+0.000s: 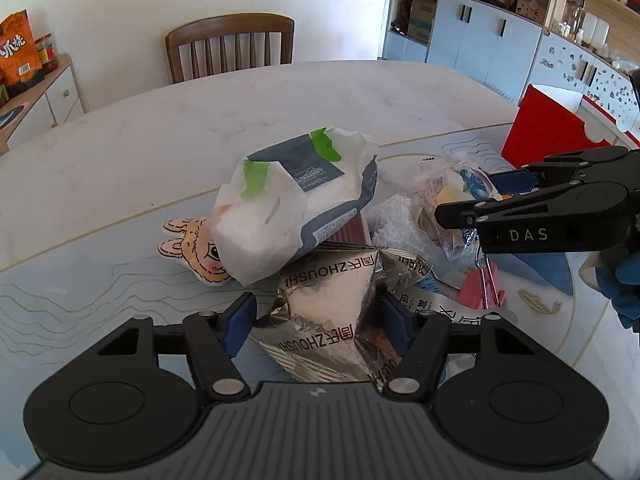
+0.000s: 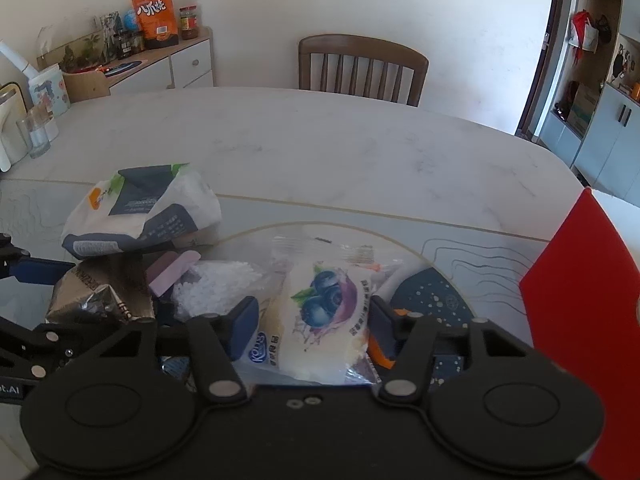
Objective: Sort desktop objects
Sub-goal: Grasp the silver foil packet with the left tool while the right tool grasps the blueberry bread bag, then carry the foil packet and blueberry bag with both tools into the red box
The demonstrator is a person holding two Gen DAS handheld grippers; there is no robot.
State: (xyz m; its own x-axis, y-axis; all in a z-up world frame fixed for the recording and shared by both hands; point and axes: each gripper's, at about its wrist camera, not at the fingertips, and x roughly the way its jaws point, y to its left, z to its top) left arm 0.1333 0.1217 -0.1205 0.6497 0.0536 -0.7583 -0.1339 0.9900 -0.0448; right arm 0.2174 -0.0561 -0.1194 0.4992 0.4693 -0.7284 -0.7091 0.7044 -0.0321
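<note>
Silver foil crinkles between the blue pads of the left claw (image 1: 318,320): a foil snack bag (image 1: 332,320) printed with dark letters lies at the near end of a heap on the pale marble counter (image 1: 168,128), and both pads sit against its sides, so the claw is gripping it. Just behind the bag, a soft pack of paper tissues (image 1: 296,204) with green tape strips leans across the heap, partly covering a small cartoon animal toy (image 1: 192,248) that peeks out on its left. To the right lie a clear bag of white granules (image 1: 390,220), a pink binder clip (image 1: 482,292) and a red box (image 1: 548,128) standing near the counter's edge.

From the right wrist view, the right claw (image 2: 312,320) is closed around a clear-wrapped blueberry bread packet (image 2: 324,312); its pads press the wrapper on both sides. The packet rests on a round mat with a dark blue speckled patch (image 2: 432,300), beside the white granules and the foil bag, with the tissue pack farther back on the left. A gloved hand (image 1: 624,284) holds the right claw. A wooden chair (image 2: 362,68) stands behind the counter.
</note>
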